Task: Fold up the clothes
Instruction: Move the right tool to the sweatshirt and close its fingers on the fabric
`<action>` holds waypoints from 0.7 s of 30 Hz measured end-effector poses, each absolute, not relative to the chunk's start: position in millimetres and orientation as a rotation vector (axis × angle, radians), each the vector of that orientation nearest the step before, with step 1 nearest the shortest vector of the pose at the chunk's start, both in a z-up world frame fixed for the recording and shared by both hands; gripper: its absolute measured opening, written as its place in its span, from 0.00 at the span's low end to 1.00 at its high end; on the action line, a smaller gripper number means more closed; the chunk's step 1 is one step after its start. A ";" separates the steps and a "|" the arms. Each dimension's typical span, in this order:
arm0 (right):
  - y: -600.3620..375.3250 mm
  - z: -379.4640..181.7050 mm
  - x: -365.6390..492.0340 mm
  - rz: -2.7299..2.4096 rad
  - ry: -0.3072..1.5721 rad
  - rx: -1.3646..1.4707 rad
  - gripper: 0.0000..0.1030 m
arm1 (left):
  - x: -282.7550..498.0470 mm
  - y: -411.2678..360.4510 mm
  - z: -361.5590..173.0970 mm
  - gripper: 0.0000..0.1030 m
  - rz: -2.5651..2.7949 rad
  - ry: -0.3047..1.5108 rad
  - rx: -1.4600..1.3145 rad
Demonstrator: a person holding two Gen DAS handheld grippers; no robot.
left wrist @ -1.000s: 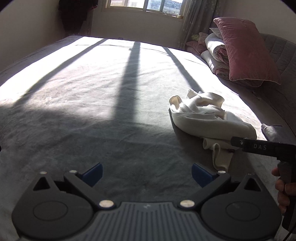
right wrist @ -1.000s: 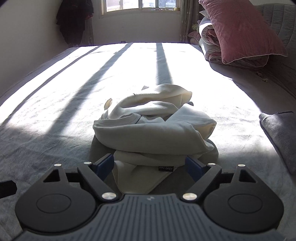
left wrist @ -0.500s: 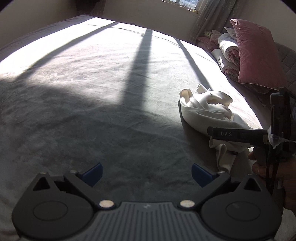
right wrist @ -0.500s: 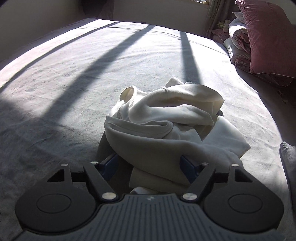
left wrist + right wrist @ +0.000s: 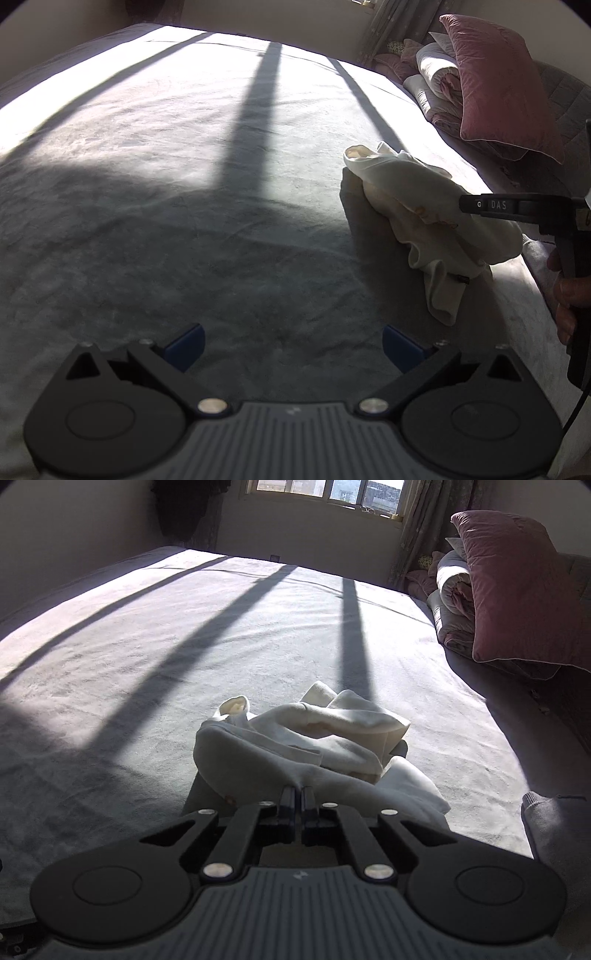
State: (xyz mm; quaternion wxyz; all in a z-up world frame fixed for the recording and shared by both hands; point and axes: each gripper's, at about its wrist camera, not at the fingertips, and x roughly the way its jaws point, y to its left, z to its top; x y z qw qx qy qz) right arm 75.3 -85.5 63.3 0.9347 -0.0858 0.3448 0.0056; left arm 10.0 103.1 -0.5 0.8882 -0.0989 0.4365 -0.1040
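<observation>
The right gripper [image 5: 299,794] pinches the near edge of the cream garment [image 5: 295,738] on the bed [image 5: 147,646]; the left gripper [image 5: 291,343] hovers wide apart, holding nothing.

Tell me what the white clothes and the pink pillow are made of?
The white garment looks like thick, soft cotton fleece: matte, with rounded, bulky folds. The pink pillow looks like smooth quilted fabric with a faint sheen, likely satin or polyester, though that's uncertain.
</observation>
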 end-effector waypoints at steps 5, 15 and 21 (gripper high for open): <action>-89.7 107.2 53.9 0.012 0.616 -0.172 0.00 | 7.6 93.8 -0.5 1.00 -0.257 0.896 -0.203; -99.3 114.9 41.4 0.017 0.665 -0.154 0.24 | 3.2 86.3 -3.8 1.00 -0.255 0.911 -0.223; -97.1 76.8 51.3 0.049 0.714 -0.177 0.66 | 8.8 90.1 0.5 1.00 -0.228 0.900 -0.220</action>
